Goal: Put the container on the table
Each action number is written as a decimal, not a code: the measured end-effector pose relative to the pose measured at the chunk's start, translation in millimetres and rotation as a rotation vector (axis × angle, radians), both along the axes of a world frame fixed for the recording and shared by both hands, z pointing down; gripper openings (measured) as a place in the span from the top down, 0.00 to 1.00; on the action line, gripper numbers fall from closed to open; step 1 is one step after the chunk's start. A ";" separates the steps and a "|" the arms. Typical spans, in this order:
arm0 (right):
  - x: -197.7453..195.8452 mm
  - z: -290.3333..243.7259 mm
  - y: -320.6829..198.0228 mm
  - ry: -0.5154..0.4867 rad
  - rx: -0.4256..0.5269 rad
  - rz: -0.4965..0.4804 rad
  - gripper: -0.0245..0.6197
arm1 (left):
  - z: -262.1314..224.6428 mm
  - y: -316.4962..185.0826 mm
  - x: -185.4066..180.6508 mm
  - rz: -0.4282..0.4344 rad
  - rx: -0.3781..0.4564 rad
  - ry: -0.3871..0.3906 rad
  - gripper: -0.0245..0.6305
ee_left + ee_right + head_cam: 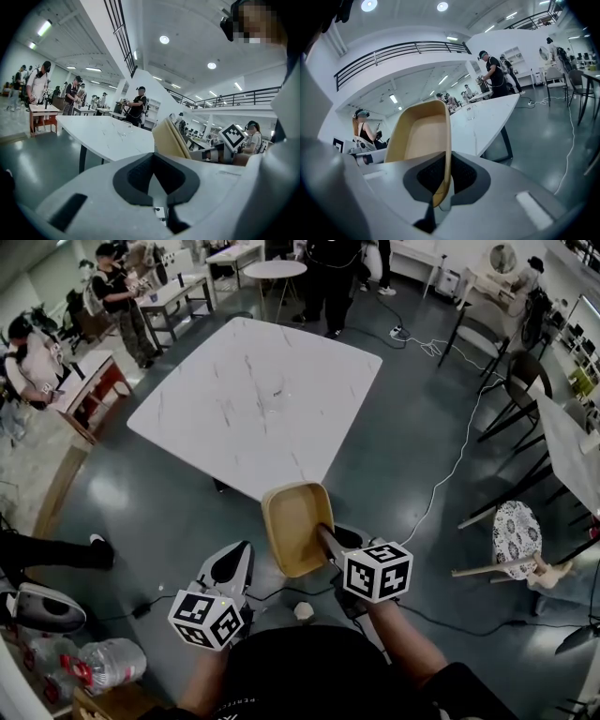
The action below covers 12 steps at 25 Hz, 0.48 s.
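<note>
Item 1, tan container (295,526): we record it held in the air on its side, 1 wall pinched between the jaws of the right gripper (323,534), its far rim at the near edge of the white table (253,399). Item 2, left gripper (232,563): we note its jaws pressed together on nothing, just beside the container on its left. Open grey floor (403,427) flanks both near table edges, with 1 white cable (459,456) trailing at the right.
</note>
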State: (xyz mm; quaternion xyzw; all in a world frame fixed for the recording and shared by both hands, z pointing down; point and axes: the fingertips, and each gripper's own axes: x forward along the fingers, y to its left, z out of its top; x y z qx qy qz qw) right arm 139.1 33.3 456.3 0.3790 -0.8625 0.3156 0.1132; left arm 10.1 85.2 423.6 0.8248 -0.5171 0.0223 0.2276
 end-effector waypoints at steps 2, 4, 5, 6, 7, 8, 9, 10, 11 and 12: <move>1.5 1.7 -3.6 0.001 -0.002 -0.002 0.94 | 0.0 -3.4 0.6 -0.004 0.001 -0.002 0.98; 2.4 1.5 -8.4 0.003 0.000 -0.001 0.94 | -2.0 -7.6 0.6 -0.007 0.008 -0.004 0.98; 2.6 1.4 -10.2 0.003 -0.001 0.000 0.94 | -2.4 -9.2 0.5 -0.008 0.010 -0.005 0.98; 2.8 1.8 -11.4 0.003 -0.003 0.001 0.94 | -1.9 -10.6 0.3 -0.009 0.009 -0.007 0.98; 3.0 2.7 -12.4 0.003 -0.005 0.002 0.94 | -0.7 -12.2 0.1 -0.008 0.006 -0.008 0.98; 3.5 4.0 -13.6 0.004 -0.007 0.003 0.94 | 1.1 -14.3 0.0 -0.008 0.001 -0.007 0.98; 4.3 5.6 -15.3 0.006 -0.010 0.005 0.94 | 3.1 -17.0 0.1 -0.006 -0.003 -0.005 0.98; 5.3 7.4 -17.5 0.007 -0.013 0.009 0.94 | 4.8 -20.3 0.6 -0.003 -0.006 -0.002 0.98; 6.3 9.0 -20.3 0.009 -0.015 0.014 0.94 | 6.1 -24.1 1.3 0.001 -0.007 0.001 0.98; 7.2 10.5 -23.8 0.011 -0.017 0.020 0.94 | 7.2 -28.6 2.1 0.008 -0.006 0.003 0.98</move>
